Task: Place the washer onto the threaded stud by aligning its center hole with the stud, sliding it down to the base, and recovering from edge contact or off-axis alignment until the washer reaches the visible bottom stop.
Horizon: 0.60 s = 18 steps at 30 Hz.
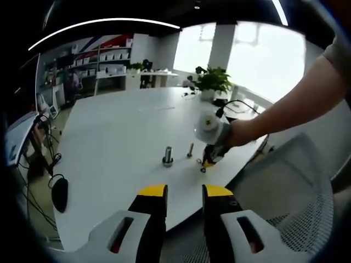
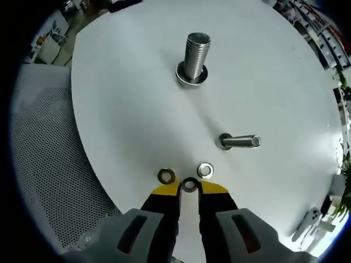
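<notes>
Washer (image 2: 189,184) lies flat on the white desk (image 2: 126,98), between the tips of the right hand-held gripper (image 2: 189,189); jaws narrow, close on either side of it, grip not confirmed. Two more washers flank it: one at 10 o'clock (image 2: 166,176), one at 2 o'clock (image 2: 205,170). Small stud (image 2: 239,141) stands at 1 o'clock from the gripper; large stud (image 2: 194,57), already carrying a washer at its base, at 12 o'clock, further off. Left hand-held gripper (image 1: 184,192) hangs off the desk edge, jaws moderately open, holding nothing.

Risk: thin washer flat on desk, so the tips may slide over it or nudge a neighbour. A tilted pinch would catch on the threads.
</notes>
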Each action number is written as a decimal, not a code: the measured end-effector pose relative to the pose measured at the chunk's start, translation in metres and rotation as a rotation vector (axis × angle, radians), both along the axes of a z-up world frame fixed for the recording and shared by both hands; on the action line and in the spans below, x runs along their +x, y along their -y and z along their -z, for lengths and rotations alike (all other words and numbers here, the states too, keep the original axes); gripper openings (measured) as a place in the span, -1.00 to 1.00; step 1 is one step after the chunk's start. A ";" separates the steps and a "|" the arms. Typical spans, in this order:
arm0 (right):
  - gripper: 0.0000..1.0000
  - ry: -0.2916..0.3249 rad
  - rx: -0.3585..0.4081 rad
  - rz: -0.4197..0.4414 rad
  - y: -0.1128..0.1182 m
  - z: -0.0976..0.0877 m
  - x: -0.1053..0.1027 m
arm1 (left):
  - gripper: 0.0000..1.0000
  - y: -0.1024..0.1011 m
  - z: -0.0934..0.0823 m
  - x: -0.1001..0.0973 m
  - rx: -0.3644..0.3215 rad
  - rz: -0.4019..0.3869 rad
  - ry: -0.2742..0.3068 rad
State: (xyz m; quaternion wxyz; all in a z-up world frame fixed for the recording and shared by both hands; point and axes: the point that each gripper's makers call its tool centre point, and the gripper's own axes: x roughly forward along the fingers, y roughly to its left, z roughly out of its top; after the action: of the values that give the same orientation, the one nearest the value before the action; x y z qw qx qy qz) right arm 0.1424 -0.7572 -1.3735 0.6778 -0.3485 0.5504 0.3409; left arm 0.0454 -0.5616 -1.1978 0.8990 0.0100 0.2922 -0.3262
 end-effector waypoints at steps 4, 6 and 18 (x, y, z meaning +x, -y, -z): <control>-0.72 0.015 0.085 0.090 0.003 0.000 0.002 | -0.54 0.000 -0.001 0.000 -0.002 -0.002 0.003; -0.73 0.016 0.104 0.119 0.004 0.000 0.002 | -0.54 0.000 -0.001 0.000 -0.002 -0.002 0.003; -0.74 0.076 0.152 0.161 0.008 -0.023 0.012 | -0.54 0.000 -0.002 0.000 -0.004 0.001 0.008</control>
State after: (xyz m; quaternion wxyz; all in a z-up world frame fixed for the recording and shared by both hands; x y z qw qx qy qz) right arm 0.1544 -0.7653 -1.3504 0.7477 -0.2634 0.5234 0.3125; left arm 0.0455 -0.5619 -1.1963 0.9000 0.0094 0.2879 -0.3271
